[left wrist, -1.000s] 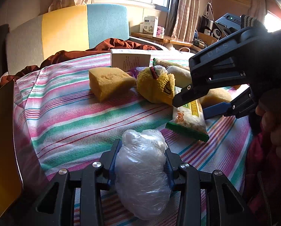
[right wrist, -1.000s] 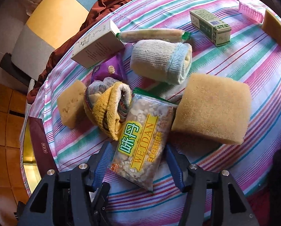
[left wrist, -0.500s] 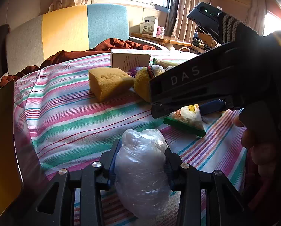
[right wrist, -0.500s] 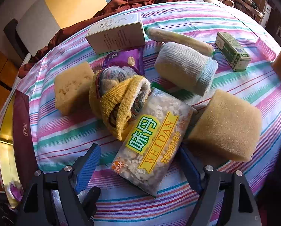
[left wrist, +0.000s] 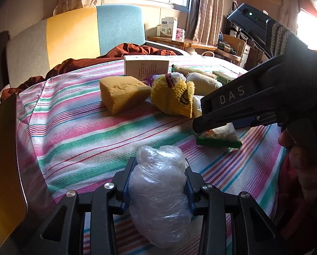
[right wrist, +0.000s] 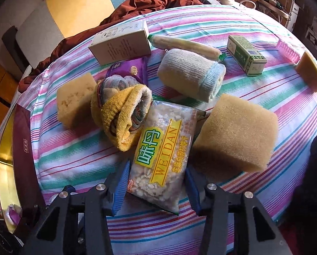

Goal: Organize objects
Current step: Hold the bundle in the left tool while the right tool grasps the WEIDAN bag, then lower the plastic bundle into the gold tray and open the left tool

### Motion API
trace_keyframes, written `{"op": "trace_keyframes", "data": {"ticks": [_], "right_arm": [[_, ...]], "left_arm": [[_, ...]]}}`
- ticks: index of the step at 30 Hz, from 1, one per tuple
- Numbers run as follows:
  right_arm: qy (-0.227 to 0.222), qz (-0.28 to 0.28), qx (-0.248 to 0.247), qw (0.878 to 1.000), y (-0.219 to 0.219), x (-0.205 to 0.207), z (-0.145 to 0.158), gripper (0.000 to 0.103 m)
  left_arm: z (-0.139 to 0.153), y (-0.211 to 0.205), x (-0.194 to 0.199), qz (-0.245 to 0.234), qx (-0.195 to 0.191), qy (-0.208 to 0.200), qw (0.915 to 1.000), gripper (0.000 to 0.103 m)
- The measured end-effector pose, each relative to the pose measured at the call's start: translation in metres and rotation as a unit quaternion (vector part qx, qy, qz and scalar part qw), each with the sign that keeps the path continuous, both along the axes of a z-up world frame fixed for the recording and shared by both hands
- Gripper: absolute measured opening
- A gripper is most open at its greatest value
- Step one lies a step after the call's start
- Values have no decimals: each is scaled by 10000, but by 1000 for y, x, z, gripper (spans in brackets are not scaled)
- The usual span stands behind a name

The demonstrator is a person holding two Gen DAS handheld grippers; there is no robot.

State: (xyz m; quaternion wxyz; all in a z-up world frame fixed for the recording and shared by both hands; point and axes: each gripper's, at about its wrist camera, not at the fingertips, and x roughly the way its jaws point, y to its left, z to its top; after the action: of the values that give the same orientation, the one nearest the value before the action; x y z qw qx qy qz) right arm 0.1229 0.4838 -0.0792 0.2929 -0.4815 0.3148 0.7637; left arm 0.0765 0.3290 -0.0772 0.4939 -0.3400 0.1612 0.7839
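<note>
Left gripper (left wrist: 157, 188) is pinching a crumpled clear plastic bag (left wrist: 159, 201) between its blue pads, jaws pressed tight against both sides of it; the bag is bulging above and below the pads and hanging just over the striped tablecloth (left wrist: 77, 140).

Right gripper (right wrist: 156, 188) is pointing steeply down at the table, its jaws closing around the near end of a WEIDAN snack packet (right wrist: 164, 153). The packet is lying flat between the blue pads; the left pad is sitting at the packet's edge, the right pad just beside the other edge, and firm pressing cannot be told. In the left wrist view the same gripper is reaching in from the right, with a person's hand (left wrist: 300, 157) gripping its handle.

Working outward from the packet: a rolled yellow towel (right wrist: 120, 116) is touching its far-left corner, and a large tan sponge (right wrist: 237, 136) is sitting just to its right. A smaller yellow sponge (right wrist: 73, 102) is lying left of the towel. Beyond these, a rolled pale sock (right wrist: 192, 76), a purple sachet (right wrist: 130, 70), a white carton (right wrist: 120, 44) and a long wrapped stick snack (right wrist: 186, 44). Further right, well apart: a green box (right wrist: 246, 56), a pink comb-like piece (right wrist: 288, 50) and an orange wedge (right wrist: 311, 74) at the cloth's edge. A dark red box (right wrist: 22, 148) is resting at the left rim.
</note>
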Motion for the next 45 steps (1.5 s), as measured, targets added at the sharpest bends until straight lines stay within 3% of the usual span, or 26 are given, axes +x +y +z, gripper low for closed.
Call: {"op": "trace_keyframes", "data": {"ticks": [7, 13, 18, 22, 27, 30, 33, 37, 41, 45], "right_arm": [[2, 8, 31, 10000, -2, -7, 0, 50], [-50, 156, 168, 9997, -4, -9, -2, 50], [-33, 198, 182, 9996, -6, -8, -1, 49], [-17, 288, 204, 9994, -14, -8, -1, 50], [14, 353, 177, 9992, -21, -6, -2, 50], [2, 389, 185, 9991, -23, -6, -2, 50], [-36, 459, 225, 9987, -26, -4, -1, 50], [-10, 493, 166, 9986, -30, -1, -1, 50], [4, 553, 118, 9984, -36, 0, -1, 50], [15, 642, 102, 9979, -42, 4, 0, 50]], "left_arm": [[16, -16, -1, 121, -143, -286, 9994, 36], [56, -45, -2, 200, 196, -259, 9993, 36], [87, -91, -36, 760, 358, -387, 9957, 36], [94, -141, -84, 1545, 271, -430, 9867, 36], [79, -206, -147, 2605, -84, -556, 9638, 37], [64, -229, -167, 2985, -450, -542, 9518, 37], [48, -242, -183, 3190, -771, -533, 9431, 37], [35, -250, -189, 3396, -897, -535, 9348, 43], [39, -258, -182, 3495, -770, -468, 9326, 53], [44, -266, -170, 3666, -575, -427, 9276, 53]]}}
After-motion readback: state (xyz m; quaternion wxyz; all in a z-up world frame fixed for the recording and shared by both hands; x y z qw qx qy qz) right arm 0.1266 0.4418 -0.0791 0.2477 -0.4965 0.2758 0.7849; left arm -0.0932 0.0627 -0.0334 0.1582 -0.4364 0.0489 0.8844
